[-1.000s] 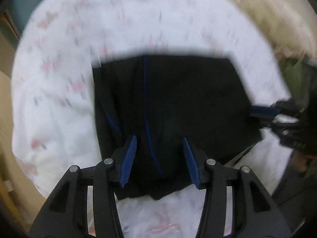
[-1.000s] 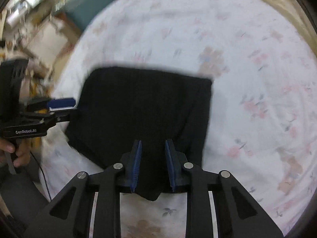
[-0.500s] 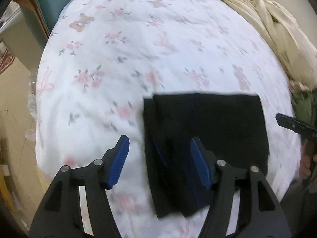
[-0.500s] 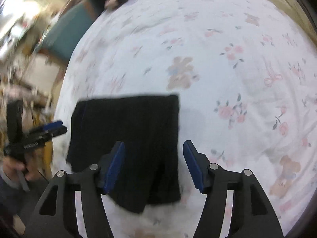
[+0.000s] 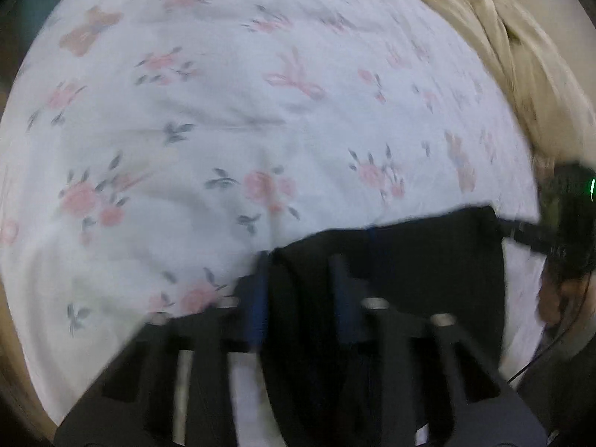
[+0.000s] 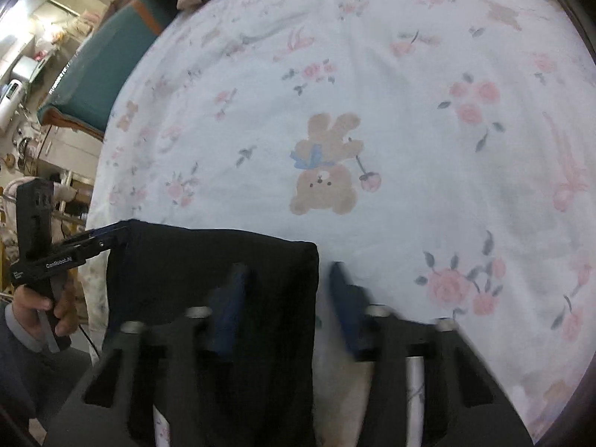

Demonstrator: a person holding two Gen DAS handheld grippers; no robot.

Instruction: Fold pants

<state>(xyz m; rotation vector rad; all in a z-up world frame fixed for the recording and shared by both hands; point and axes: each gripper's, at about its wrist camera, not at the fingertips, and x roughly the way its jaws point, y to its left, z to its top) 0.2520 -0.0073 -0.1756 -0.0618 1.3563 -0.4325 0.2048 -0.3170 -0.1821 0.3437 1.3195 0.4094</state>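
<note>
The black pants [image 5: 428, 260] lie folded into a compact rectangle on the floral bedsheet [image 5: 223, 130]; they also show in the right wrist view [image 6: 208, 268]. My left gripper [image 5: 301, 290] is open over the pants' left edge, its fingers either side of the fabric edge. In the right wrist view the left gripper's tip [image 6: 108, 238] touches the pants' far left corner. My right gripper [image 6: 283, 298] is open, straddling the pants' right edge, and shows in the left wrist view [image 5: 521, 231] at the pants' right corner.
A beige blanket [image 5: 503, 56] is bunched at the bed's far right. A teal bench [image 6: 111, 67] and cluttered shelves stand beyond the bed's left side. The sheet [image 6: 409, 111] stretches wide ahead of both grippers.
Both grippers opened wider half a second ago and have narrowed somewhat, dropping toward the pants' side edges. The pants sit lower in both views.
</note>
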